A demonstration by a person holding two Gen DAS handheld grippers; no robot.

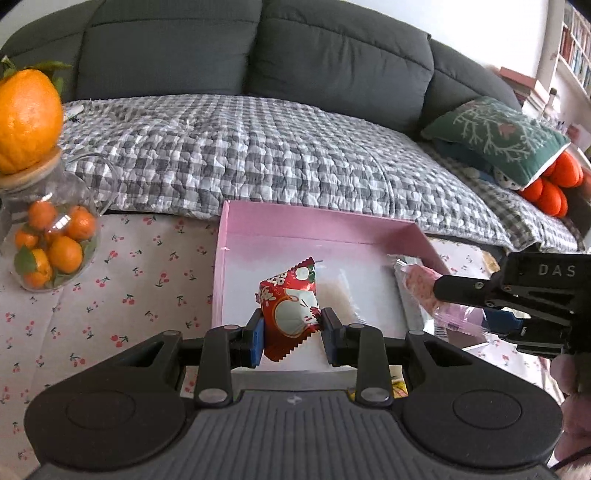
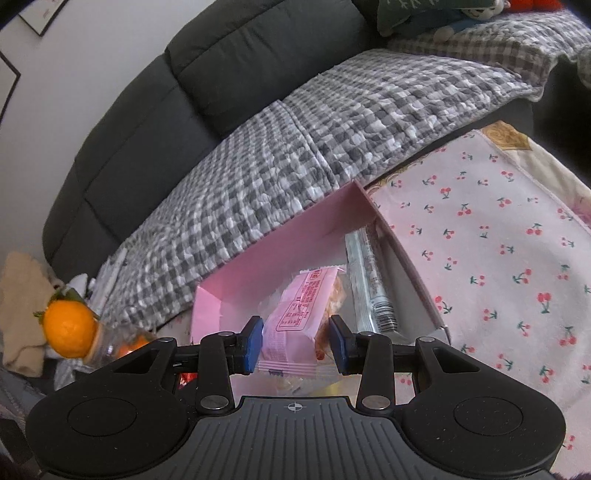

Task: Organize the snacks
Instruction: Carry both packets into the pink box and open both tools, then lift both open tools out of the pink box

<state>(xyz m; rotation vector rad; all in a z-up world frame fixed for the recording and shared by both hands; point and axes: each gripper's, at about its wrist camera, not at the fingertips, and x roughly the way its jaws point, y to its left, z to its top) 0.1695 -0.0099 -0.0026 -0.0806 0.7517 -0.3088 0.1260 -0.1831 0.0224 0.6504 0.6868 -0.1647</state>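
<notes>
Currently one red snack packet [image 1: 290, 314] is clamped by the left gripper [image 1: 293, 334] over the pink box [image 1: 317, 221]; one pink snack packet [image 2: 295, 321] is gripped by the right gripper [image 2: 295, 343]. One silver packet [image 2: 369, 284] is lying inside the box. One jar of oranges [image 1: 50, 236] is seen beside it.

Dark grey sofa [image 1: 258, 44] w/ fat back cushions fills the rear; grey-white checked quilt [image 1: 258, 147] spread over the seat. Green cushion w/ pale branch print [image 1: 495, 136] at the right end, orange plush [image 1: 550, 184] tucked under it. White wall [image 2: 74, 74] behind, dark picture-frame edges [image 2: 40, 22] top left. Bookshelf [image 1: 576, 48] far right, blurred. Cherry-print cloth [image 2: 498, 240] covers the table. Soft, even daylight.
</notes>
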